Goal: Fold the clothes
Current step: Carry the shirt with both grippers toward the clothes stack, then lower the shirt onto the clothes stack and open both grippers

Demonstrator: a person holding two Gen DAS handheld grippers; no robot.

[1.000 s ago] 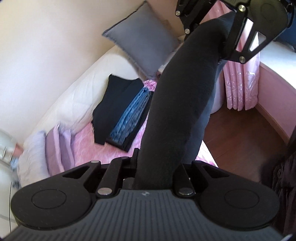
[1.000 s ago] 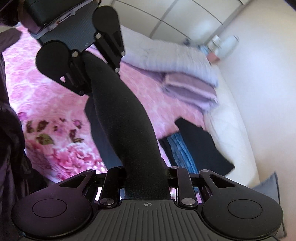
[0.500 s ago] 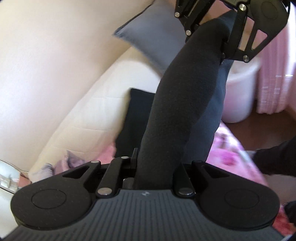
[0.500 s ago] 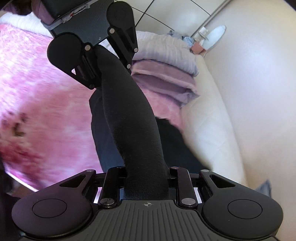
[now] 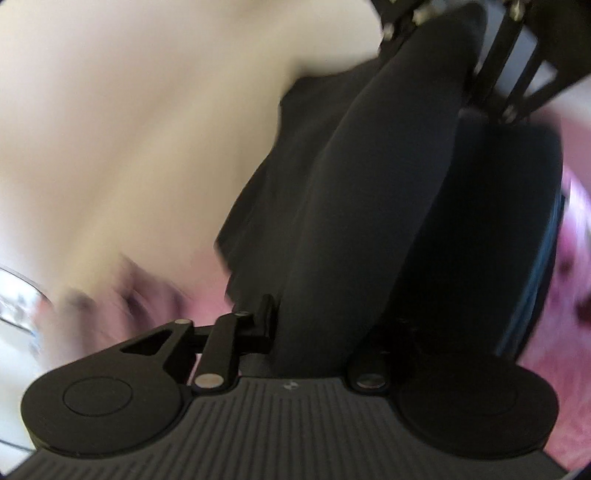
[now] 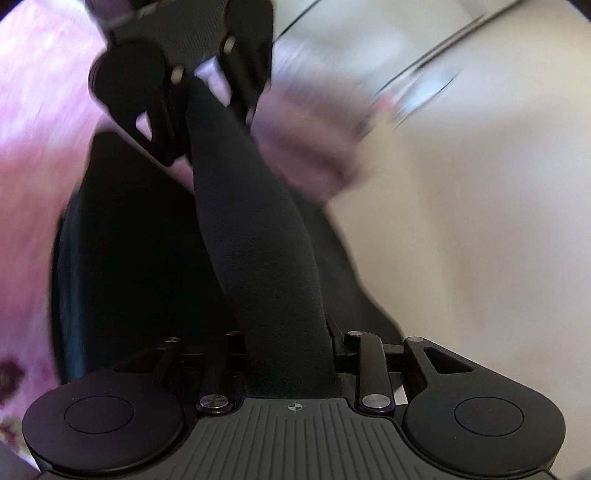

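Black garment (image 5: 369,206) stretched between left gripper (image 5: 314,332) and right gripper (image 6: 288,354), both clamped on it

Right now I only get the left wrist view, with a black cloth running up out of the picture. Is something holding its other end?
Observer: Yes. The right wrist view shows the right hand-held gripper shut on the black garment, which stretches across to the left hand-held gripper.
Operator: What lies behind my camera, past that left one?
Observer: Blurred lilac folded bedding, just to its right in that view.
Operator: And farther back?
Observer: Pale cupboard doors with dark seams.
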